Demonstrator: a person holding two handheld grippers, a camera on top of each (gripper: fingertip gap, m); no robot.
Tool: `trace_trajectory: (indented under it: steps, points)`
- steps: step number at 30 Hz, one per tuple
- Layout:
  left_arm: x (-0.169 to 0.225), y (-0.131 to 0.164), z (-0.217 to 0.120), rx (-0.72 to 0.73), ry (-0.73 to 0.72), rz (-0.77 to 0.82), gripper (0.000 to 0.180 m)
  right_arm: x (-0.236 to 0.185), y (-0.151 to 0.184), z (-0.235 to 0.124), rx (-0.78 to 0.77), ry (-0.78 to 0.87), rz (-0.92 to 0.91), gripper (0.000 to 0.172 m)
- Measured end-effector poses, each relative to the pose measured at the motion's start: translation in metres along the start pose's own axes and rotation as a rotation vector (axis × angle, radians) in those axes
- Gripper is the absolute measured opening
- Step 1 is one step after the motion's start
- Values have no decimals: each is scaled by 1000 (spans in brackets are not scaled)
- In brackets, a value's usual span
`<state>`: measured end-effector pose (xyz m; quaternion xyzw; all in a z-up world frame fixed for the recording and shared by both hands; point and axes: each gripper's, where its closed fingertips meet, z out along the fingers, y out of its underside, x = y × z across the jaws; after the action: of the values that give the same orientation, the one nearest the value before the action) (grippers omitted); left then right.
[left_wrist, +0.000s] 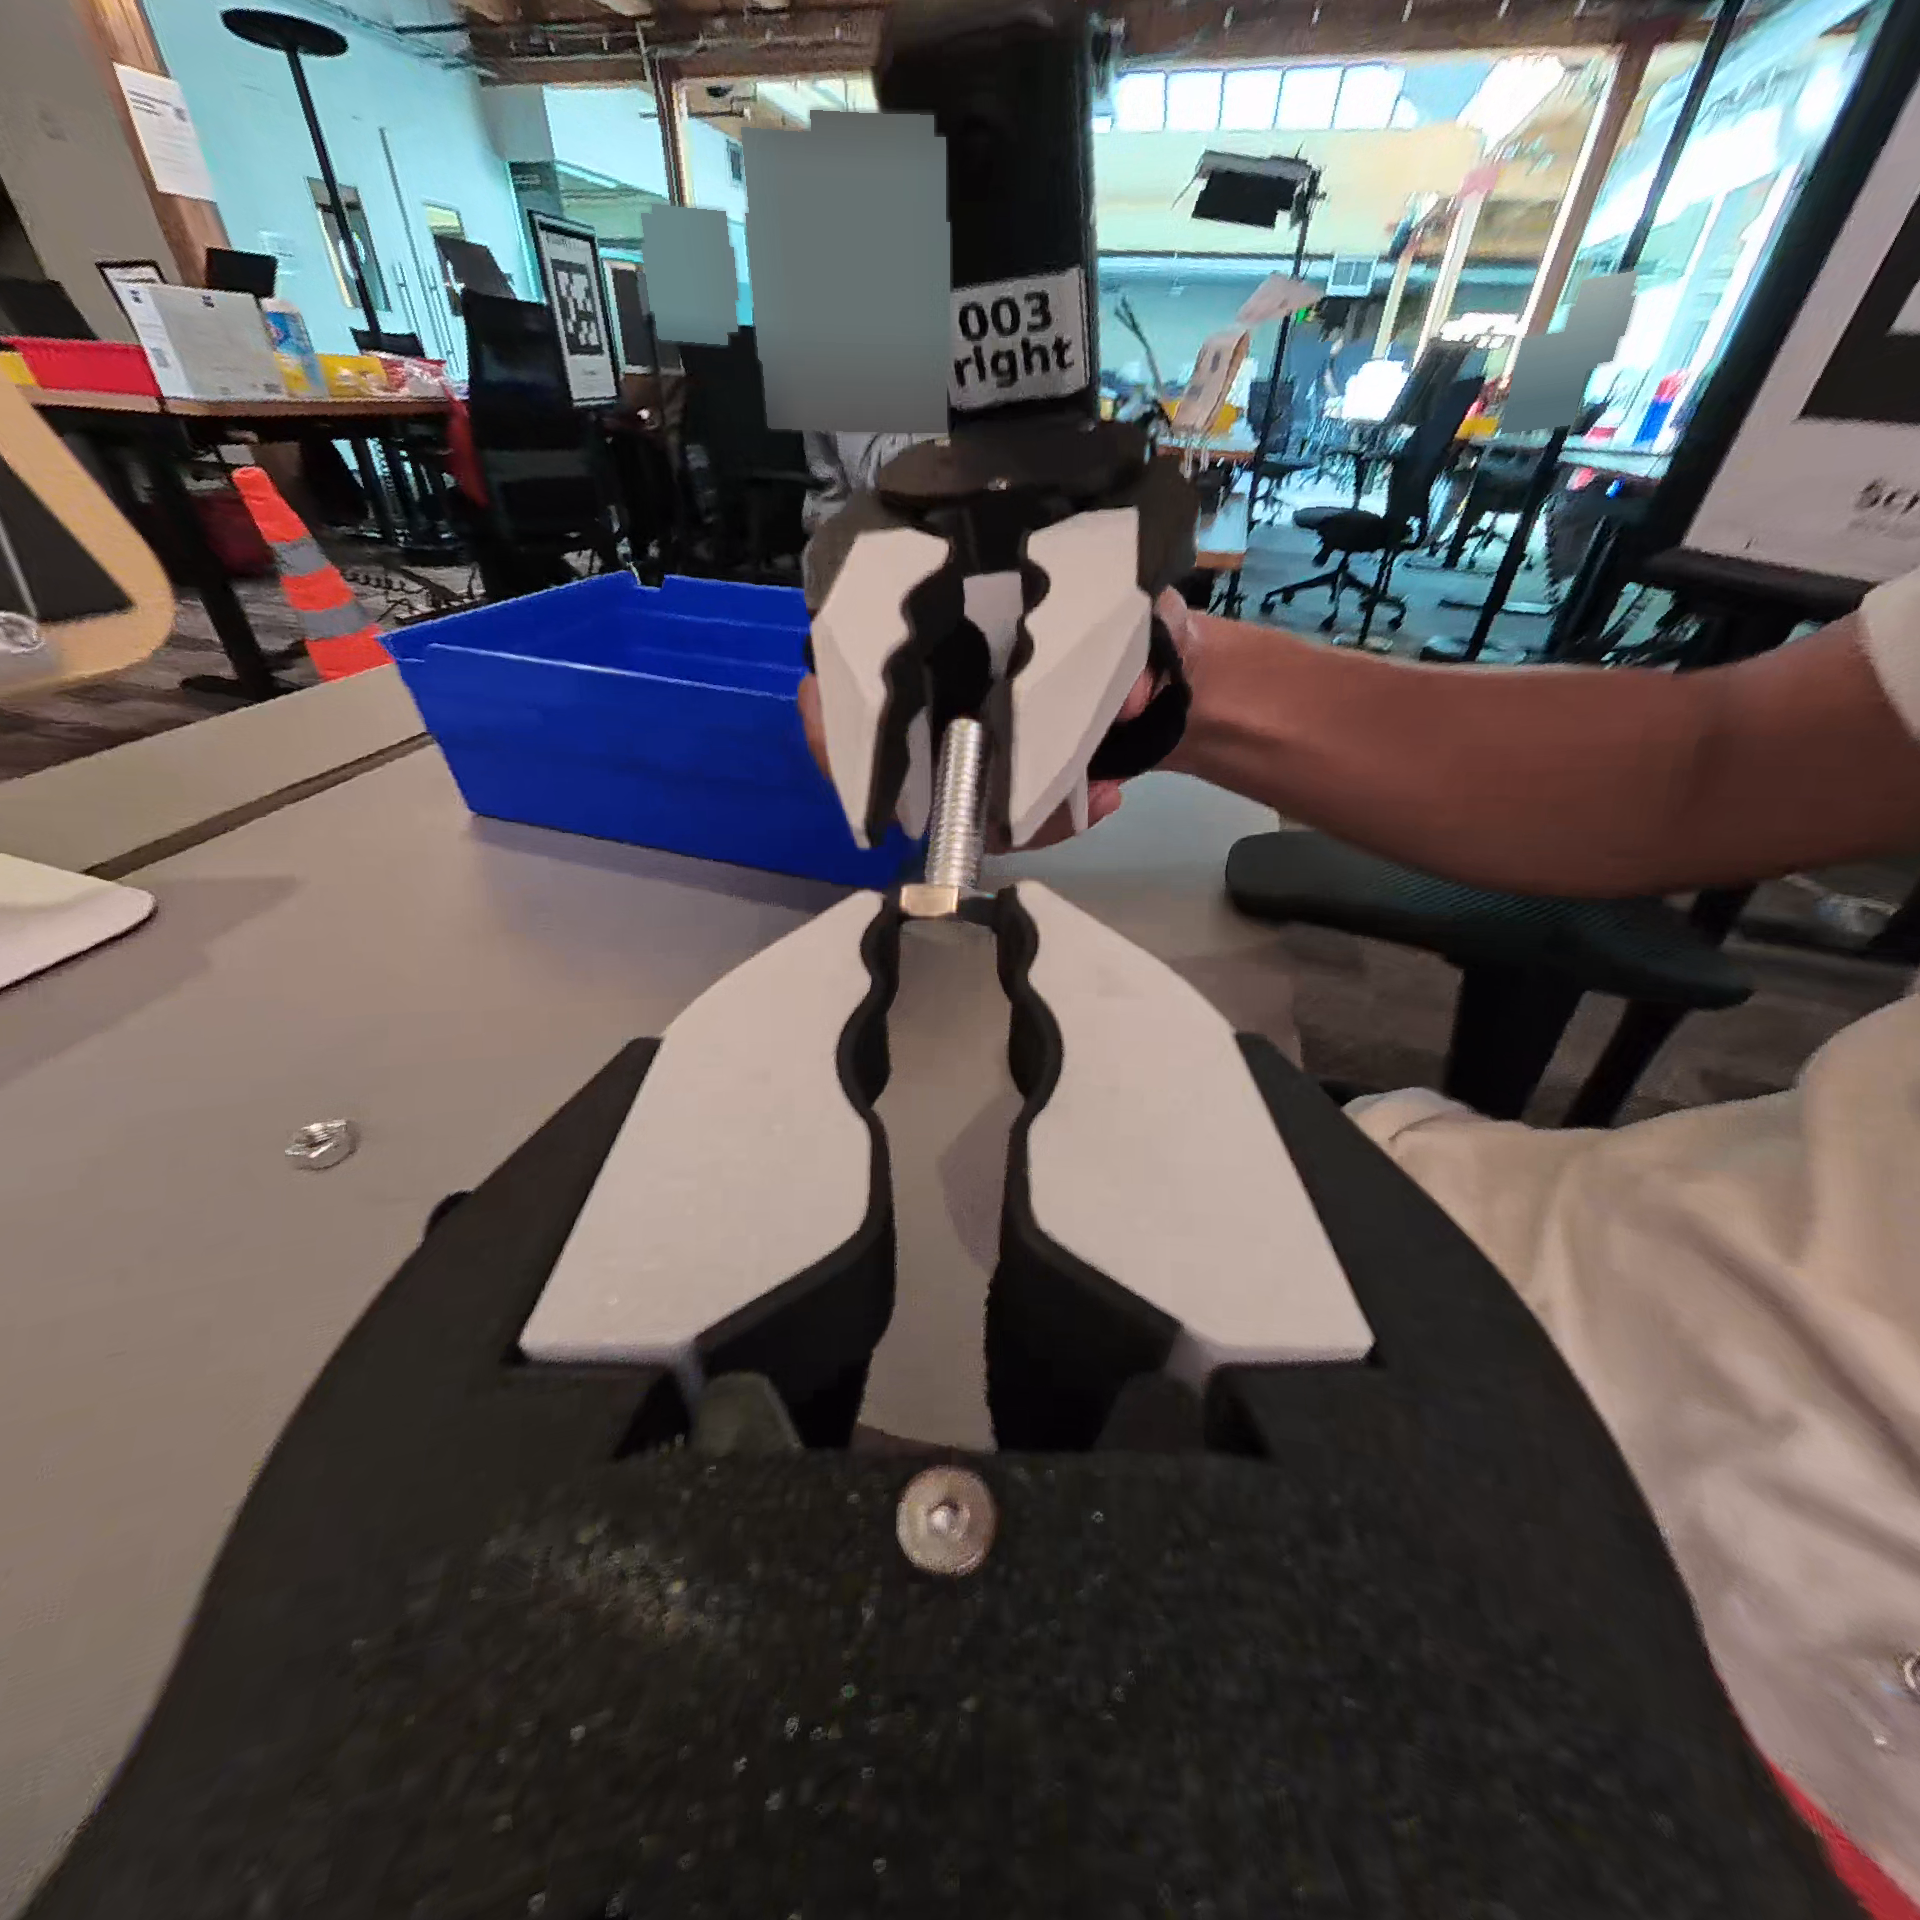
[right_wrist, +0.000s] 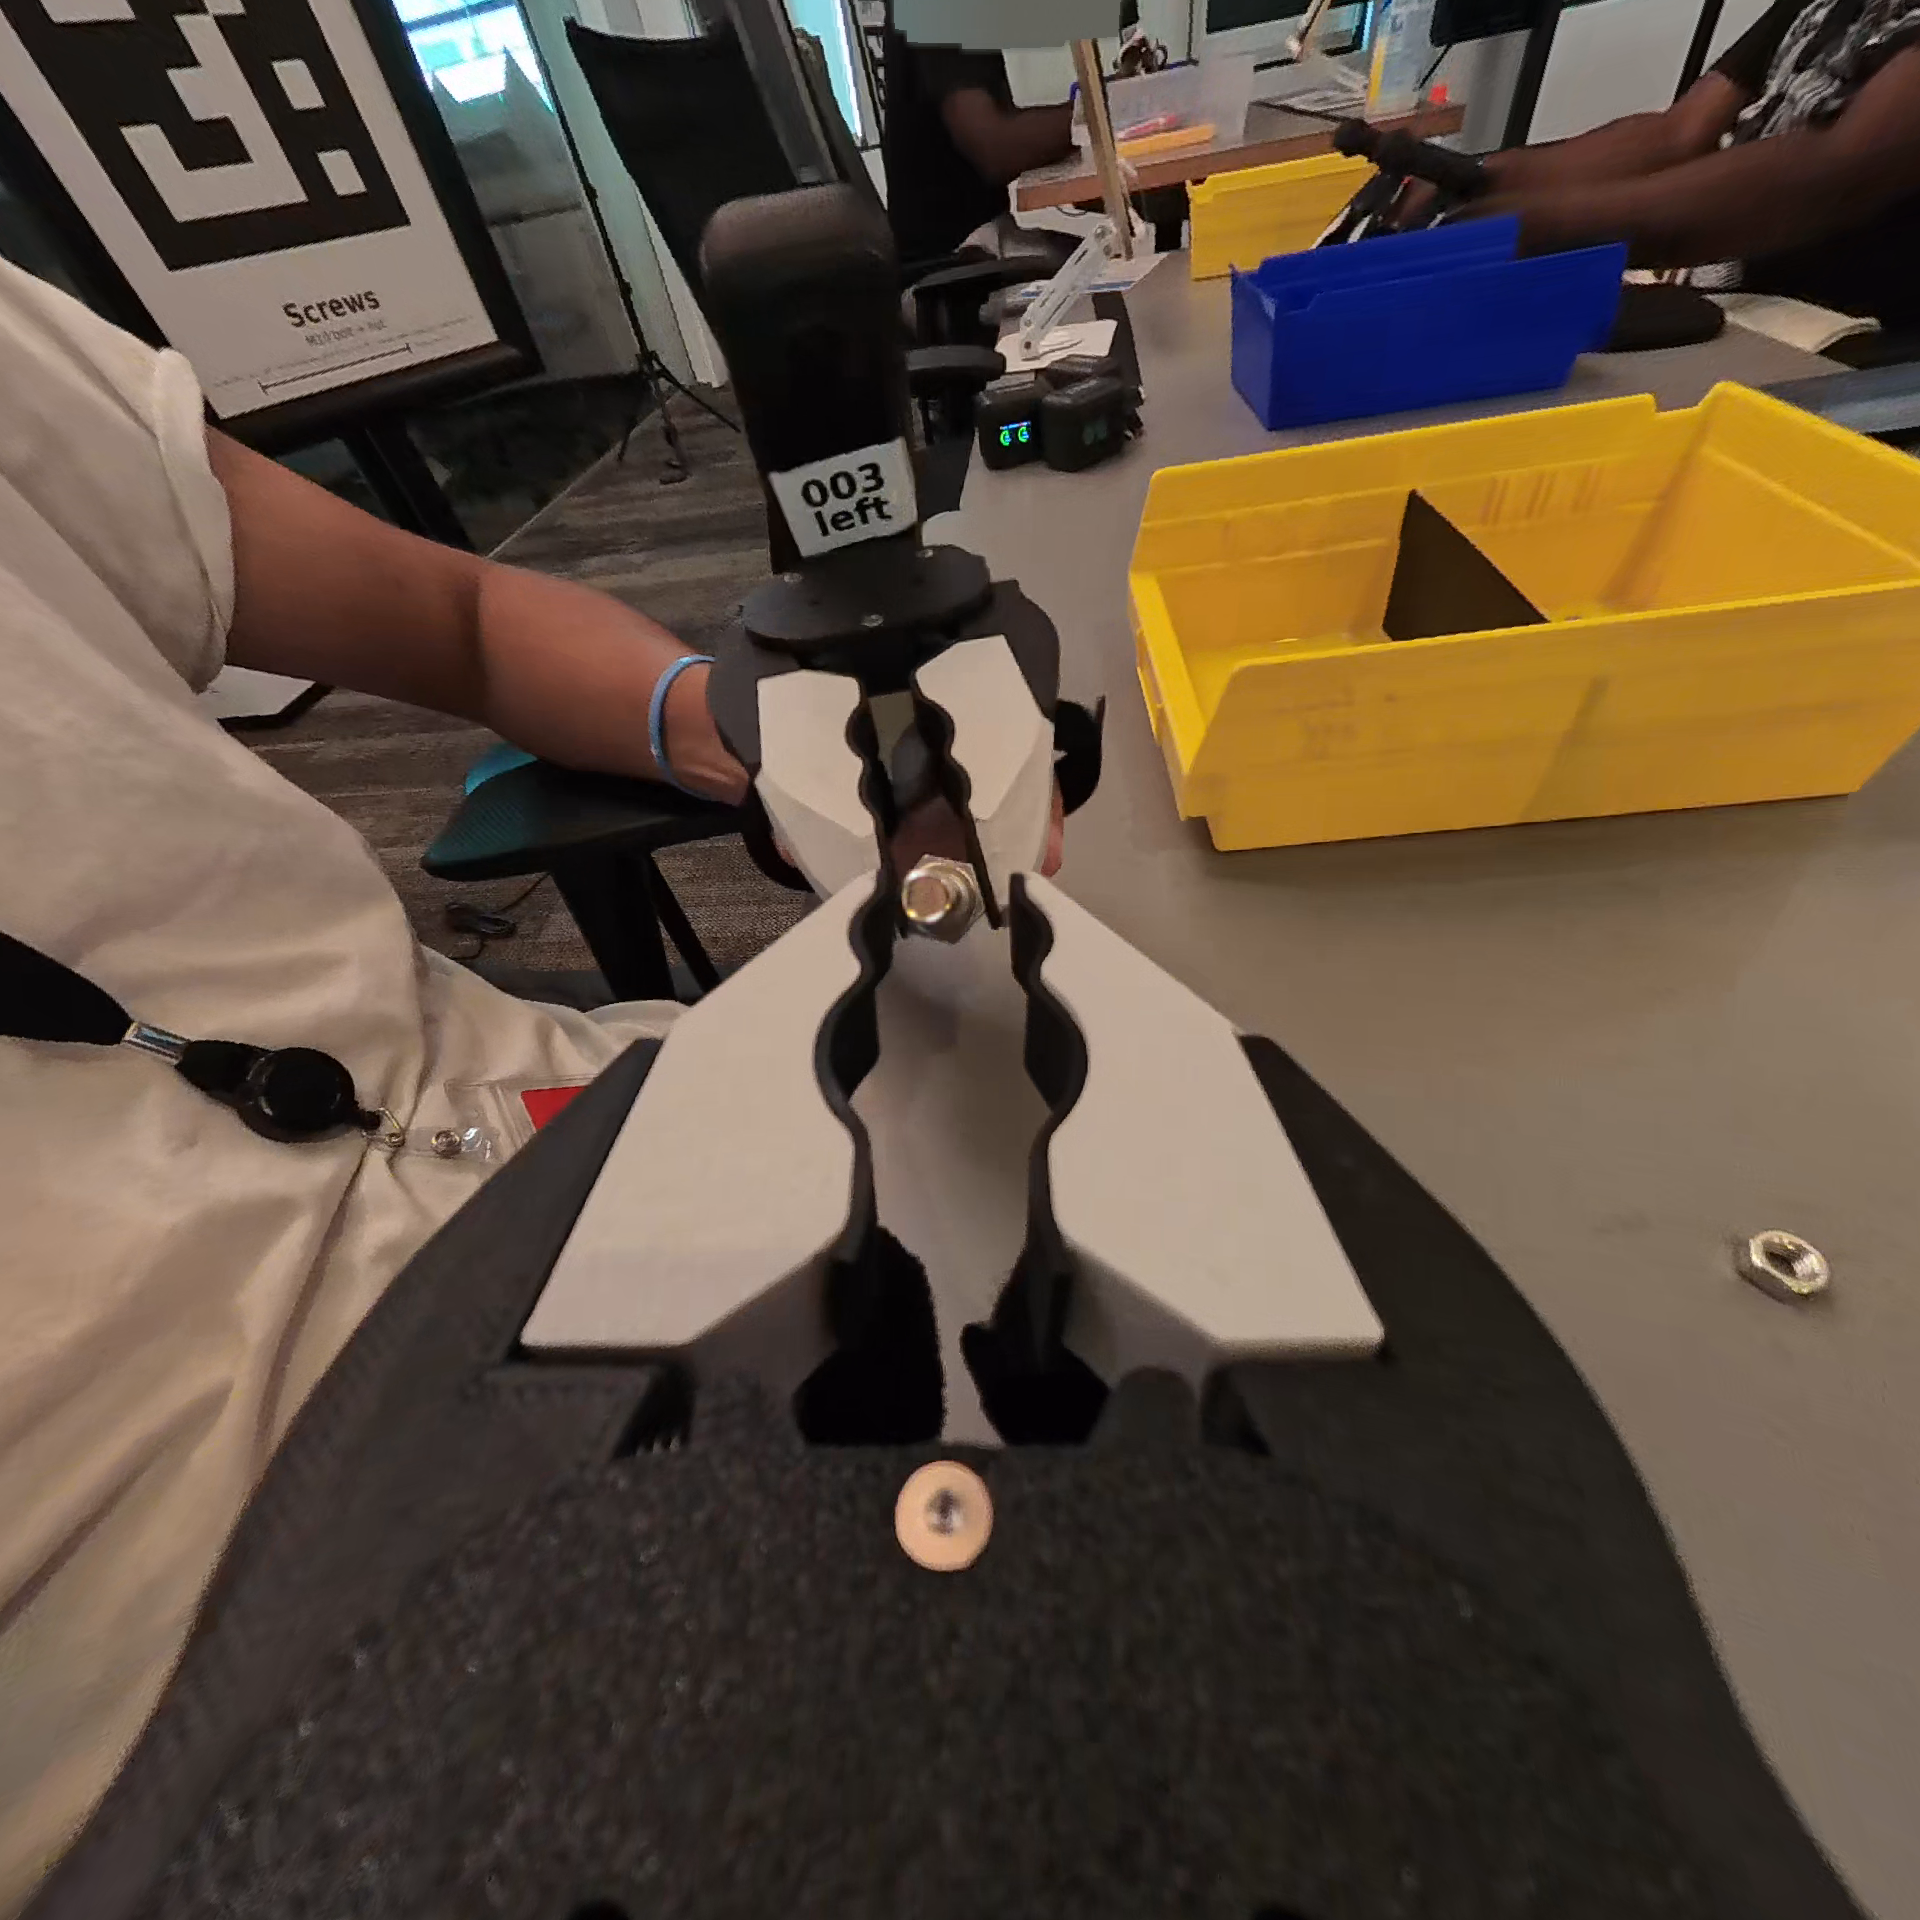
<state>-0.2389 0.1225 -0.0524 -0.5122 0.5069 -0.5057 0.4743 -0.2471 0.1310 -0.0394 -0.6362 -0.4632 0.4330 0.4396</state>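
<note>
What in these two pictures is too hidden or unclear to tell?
- Bolt: the left view hides its far end in the right gripper.
- Right fingers: the right view leaves unclear whether they press the bolt.
- Yellow bin: its wall hides the contents.
- Blue bin: its inside is hidden too.
- Nut: threads too small.

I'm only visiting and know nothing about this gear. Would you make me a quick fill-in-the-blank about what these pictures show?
1. The left claw grips a silver ___ by its hex head.
2. A loose ___ lies on the grey table.
3. In the right wrist view, the nearest bin is coloured ___.

Missing words: bolt; nut; yellow.
</note>
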Motion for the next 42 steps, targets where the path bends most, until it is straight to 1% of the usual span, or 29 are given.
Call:
trace_trajectory:
  steps: [1, 2, 3, 5, 7, 10, 13, 14, 15, 20, 21, 22, 23, 25, 27, 28, 30, 31, 33, 35, 39, 42]
  points:
    - [-1, -1, -1, 12, 6, -15, 18, 0, 0, 2, 4, -4, -4, 19]
    - [-2, -1, -1, 15, 8, -24, 18, -1, -1, 4, 18, -8, -14, 11]
    - [-3, -1, -1, 17, 8, -30, 18, 0, -2, 5, 31, 0, -25, 9]
    - [-5, 1, -3, 15, 7, -37, 18, 3, -2, 8, 24, 13, -21, 9]
    - [-9, 6, -4, -14, 6, -47, 18, 7, 3, 11, -25, 20, 10, 9]
    - [-14, 7, -6, -41, -14, -14, 21, 11, 3, 14, -69, 17, 1, 9]
    - [-15, 5, -6, -49, -16, -10, 22, 14, -3, 15, -77, -29, 24, 9]
    - [-17, 4, -7, -49, -28, -2, 18, 14, -5, 15, -80, -45, 30, 9]
    - [-19, 4, -7, -51, -28, 9, 17, 14, -5, 16, -84, -56, 34, 9]
    - [-28, 5, -9, -74, -56, 3, 17, 24, -6, 17, -86, -51, 48, 10]
    - [-32, 5, -9, -76, -62, -9, 17, 31, -8, 15, -76, -19, 23, 14]
    - [-39, 3, -11, -75, -72, -18, 17, 42, -12, 10, -64, 37, -8, 21]
    - [-47, 0, -14, -71, -87, -25, 17, 55, -16, 3, -59, 101, -36, 25]
    - [-66, -7, -20, -56, -110, -40, 17, 91, -15, -13, -126, 268, -76, 25]
    - [-85, -15, -25, -41, -131, -60, 17, 126, -2, -24, -261, 424, -83, 31]
    - [-94, -18, -26, -35, -140, -70, 17, 143, 5, -27, -323, 497, -52, 33]
    - [-109, -23, -26, -25, -152, -84, 17, 170, 21, -27, -412, 647, 84, 33]
    - [-114, -25, -26, -19, -153, -88, 17, 178, 33, -23, -457, 678, 139, 33]
    - [-120, -28, -27, -5, -143, -97, 17, 192, 54, -10, -508, 711, 169, 33]
    - [-123, -28, -28, 1, -135, -101, 17, 210, 74, -5, -550, 750, 136, 31]
    - [-115, -30, -34, 27, -101, -135, 17, 220, 106, 9, -589, 680, 132, 31]
    - [-108, -30, -38, 24, -84, -133, 17, 225, 117, 8, -598, 651, 122, 31]
